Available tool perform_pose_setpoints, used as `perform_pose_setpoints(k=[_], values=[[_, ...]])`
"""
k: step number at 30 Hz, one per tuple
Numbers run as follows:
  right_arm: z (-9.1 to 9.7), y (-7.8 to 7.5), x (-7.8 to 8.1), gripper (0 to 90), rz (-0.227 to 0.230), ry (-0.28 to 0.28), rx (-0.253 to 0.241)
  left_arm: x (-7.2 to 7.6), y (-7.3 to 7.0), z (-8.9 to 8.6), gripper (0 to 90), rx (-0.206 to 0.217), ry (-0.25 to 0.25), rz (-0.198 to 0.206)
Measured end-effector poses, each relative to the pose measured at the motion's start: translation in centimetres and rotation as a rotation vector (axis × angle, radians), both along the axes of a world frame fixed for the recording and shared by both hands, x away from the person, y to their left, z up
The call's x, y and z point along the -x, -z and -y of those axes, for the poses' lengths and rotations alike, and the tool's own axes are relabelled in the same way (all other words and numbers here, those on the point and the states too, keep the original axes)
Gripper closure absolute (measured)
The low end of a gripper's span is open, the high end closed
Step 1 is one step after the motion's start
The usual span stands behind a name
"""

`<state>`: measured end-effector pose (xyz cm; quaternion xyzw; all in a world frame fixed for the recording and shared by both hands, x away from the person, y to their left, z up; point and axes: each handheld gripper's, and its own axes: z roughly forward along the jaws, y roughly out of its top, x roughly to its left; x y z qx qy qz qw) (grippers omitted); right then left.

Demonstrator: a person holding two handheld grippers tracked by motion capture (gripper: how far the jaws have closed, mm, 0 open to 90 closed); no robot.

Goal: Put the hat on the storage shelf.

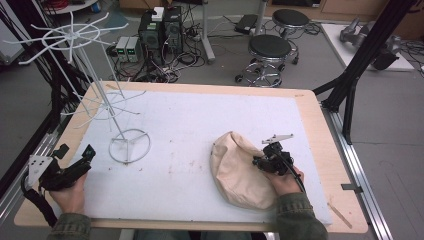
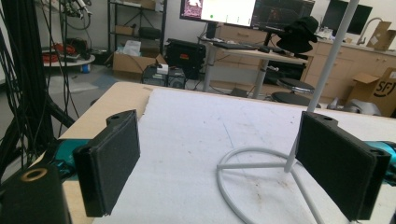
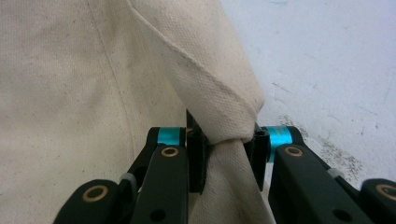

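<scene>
Already the right gripper [image 3: 224, 158] has its jaws clamped on a folded edge of the cream canvas hat [image 1: 237, 170], the cloth bunched between the two black pads. In the high view that gripper [image 1: 263, 161] sits at the hat's right side, and the hat lies slumped on the white table mat [image 1: 200, 130], spreading away to the gripper's left.

The bite looks narrow: only a rolled hem is caught, so I judge a quick lift could pull the fabric out of the pads, or the hat could swing and twist as it hangs from one edge. A limp crown may also drag across the mat and fold under itself.

The left gripper [image 1: 75, 165] rests near the front left corner of the table with its jaws spread wide and nothing between them. Just ahead of it, to its right, stands the white wire rack [image 1: 122, 135] on its ring base [image 2: 247, 172], its thin pole [image 2: 322, 79] rising close beside the right-hand pad in the left gripper view.

The rack's spreading arms [image 1: 70, 35] stand well apart from the right gripper, across bare mat; they are what a carried hat could snag on, and the light stand may tip if knocked. Stools [image 1: 270, 50] and cabling lie on the floor beyond the table.
</scene>
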<state>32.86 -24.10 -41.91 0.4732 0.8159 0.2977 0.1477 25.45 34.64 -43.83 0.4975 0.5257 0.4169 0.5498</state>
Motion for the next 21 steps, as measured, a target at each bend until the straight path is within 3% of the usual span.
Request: perform_pose_setpoints(k=[5, 12, 21], values=[[0.3, -0.2, 0.1, 76.1, 0.006, 0.003, -0.030, 0.0, 0.0, 0.1, 14.2, -0.002, 0.001, 0.001], [0.8, -1.0, 0.5, 76.0, 0.043, 0.009, -0.114, 0.0, 0.0, 0.1, 14.2, -0.001, 0.000, 0.001], [1.0, -2.1, 1.1, 75.9, 0.142, 0.010, -0.169, -0.1, 0.0, 0.2, 14.2, 0.000, 0.003, 0.002]])
